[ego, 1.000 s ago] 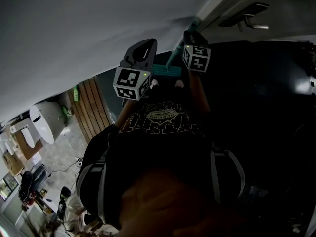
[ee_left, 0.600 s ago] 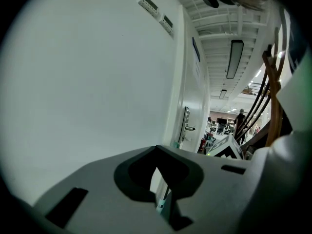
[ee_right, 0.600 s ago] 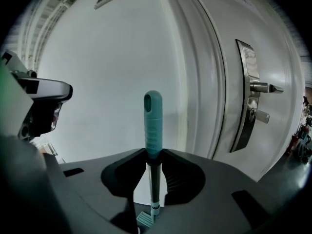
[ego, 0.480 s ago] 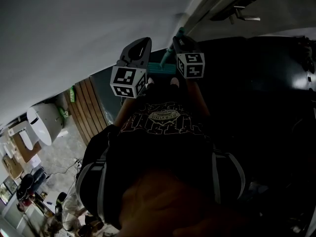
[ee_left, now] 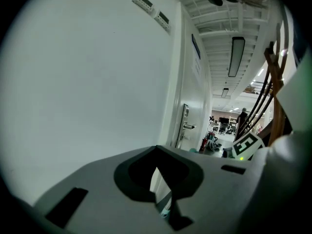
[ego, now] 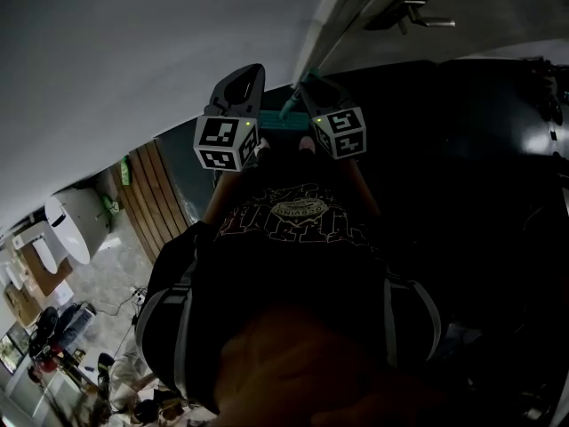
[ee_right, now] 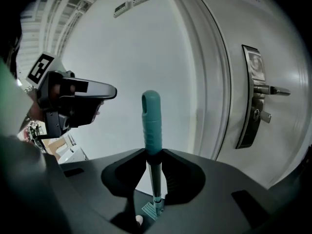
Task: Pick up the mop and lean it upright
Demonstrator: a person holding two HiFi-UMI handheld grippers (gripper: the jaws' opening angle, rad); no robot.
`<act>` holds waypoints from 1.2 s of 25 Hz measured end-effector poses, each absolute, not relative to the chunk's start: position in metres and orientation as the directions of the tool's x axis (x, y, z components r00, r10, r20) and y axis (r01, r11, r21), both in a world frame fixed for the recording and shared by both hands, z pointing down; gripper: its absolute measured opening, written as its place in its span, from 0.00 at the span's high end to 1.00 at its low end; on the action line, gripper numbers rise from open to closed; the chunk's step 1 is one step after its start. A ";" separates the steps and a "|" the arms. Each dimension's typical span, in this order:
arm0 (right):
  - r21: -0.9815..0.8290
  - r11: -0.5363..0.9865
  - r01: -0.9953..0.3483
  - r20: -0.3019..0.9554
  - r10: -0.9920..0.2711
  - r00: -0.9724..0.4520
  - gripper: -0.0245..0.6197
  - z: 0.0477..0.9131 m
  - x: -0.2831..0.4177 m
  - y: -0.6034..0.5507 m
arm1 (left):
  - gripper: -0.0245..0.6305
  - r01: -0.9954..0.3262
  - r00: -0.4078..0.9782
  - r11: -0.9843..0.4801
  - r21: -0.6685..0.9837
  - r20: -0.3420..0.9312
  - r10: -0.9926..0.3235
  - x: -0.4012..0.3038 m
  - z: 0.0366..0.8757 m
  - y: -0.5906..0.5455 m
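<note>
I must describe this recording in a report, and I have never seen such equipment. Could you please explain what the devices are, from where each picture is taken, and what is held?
There is no robot here. A person holds a two-jaw hand tool, called a gripper, in each hand.

The dark picture comes from a camera on the person's head, looking steeply down over the body. The left gripper and right gripper show near its top. The other two pictures come from a camera riding on each gripper, looking along its jaws.

The right gripper is closed on the mop, just below its teal grip. It holds the mop upright beside a white wall and a door. The mop's flat head shows far below.

The left gripper's jaws look together, with nothing between them.
</note>
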State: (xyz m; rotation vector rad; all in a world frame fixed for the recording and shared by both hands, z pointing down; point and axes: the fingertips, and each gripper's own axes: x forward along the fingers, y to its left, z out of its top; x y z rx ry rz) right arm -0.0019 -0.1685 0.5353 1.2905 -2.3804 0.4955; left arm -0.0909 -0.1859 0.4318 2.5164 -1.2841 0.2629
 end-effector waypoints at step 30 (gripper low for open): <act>-0.143 0.716 -0.683 0.493 -0.547 -0.677 0.79 0.527 -0.027 -0.093 | 0.89 -0.831 0.555 -0.538 0.144 0.303 -0.775 -0.074 0.434 -0.169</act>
